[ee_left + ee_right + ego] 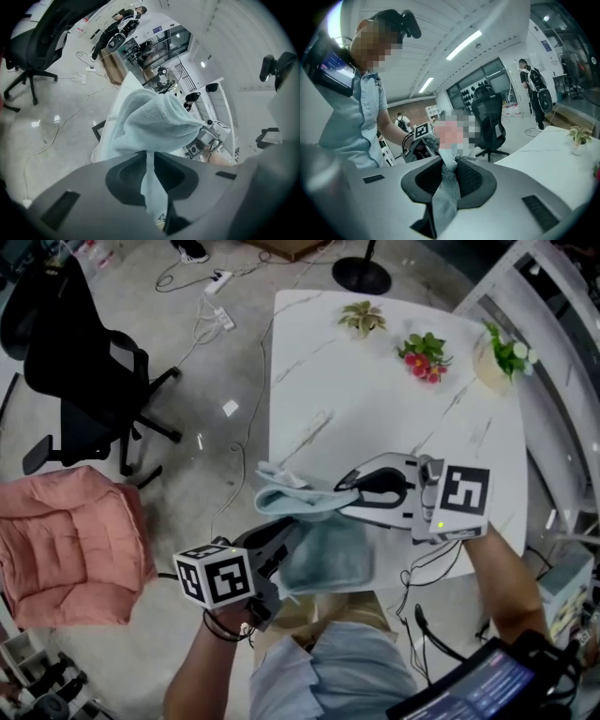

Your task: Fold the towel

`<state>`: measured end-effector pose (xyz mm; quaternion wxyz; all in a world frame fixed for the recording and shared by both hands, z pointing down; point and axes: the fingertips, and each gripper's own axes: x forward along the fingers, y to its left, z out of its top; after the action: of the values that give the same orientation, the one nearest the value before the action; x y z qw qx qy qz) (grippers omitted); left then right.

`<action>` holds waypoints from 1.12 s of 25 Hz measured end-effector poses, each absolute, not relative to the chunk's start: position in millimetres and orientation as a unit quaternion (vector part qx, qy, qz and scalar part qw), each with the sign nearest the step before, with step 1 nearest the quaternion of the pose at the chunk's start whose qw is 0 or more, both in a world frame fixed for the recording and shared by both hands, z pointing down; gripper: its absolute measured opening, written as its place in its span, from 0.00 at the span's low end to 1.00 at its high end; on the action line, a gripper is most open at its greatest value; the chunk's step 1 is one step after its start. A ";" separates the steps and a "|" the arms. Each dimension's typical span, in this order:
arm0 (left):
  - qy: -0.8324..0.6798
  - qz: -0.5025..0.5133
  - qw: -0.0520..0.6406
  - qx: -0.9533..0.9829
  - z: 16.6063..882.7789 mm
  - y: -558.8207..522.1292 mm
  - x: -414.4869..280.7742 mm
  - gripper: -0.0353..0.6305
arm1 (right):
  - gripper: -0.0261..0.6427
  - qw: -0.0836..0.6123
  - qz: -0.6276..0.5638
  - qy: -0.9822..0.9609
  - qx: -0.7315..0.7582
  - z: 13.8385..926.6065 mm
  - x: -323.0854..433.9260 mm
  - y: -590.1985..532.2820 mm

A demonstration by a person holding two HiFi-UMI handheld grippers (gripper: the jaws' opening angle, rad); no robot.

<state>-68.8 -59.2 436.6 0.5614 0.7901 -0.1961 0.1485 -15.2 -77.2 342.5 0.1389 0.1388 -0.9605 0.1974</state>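
A light blue towel (314,531) is bunched and stretched between my two grippers over the near edge of the white table (394,418). My left gripper (289,536), at the lower left with its marker cube, is shut on one end of it. The left gripper view has the cloth (154,119) pinched between the dark pads (126,176) and ballooning ahead. My right gripper (346,493) is shut on the other end and holds it higher. In the right gripper view a strip of towel (446,190) runs down between the pads (471,178), and the left gripper (423,137) faces it.
Three small potted plants (363,317) (424,354) (506,352) stand along the table's far edge. A black office chair (84,371) and a pink cushion (70,540) sit on the floor at left, with cables (216,296) beyond. People stand far back in the right gripper view.
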 end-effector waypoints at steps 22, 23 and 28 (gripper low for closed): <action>-0.201 0.149 0.523 0.815 424.3 45.0 -116.8 0.13 | 0.17 0.264 0.007 -0.954 0.142 375.2 -37.2 66.1; -0.203 0.149 0.524 0.814 426.5 51.5 -118.5 0.13 | 0.17 0.270 0.001 -0.952 0.142 377.7 -36.1 70.8; -0.222 0.140 0.527 0.808 435.7 75.8 -124.5 0.13 | 0.18 0.287 -0.022 -0.947 0.141 383.1 -30.6 86.4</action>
<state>-124.5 75.8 435.7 0.5275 0.8079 -0.2223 0.1405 -30.6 86.4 383.1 0.2870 0.1409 -0.9472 -0.0224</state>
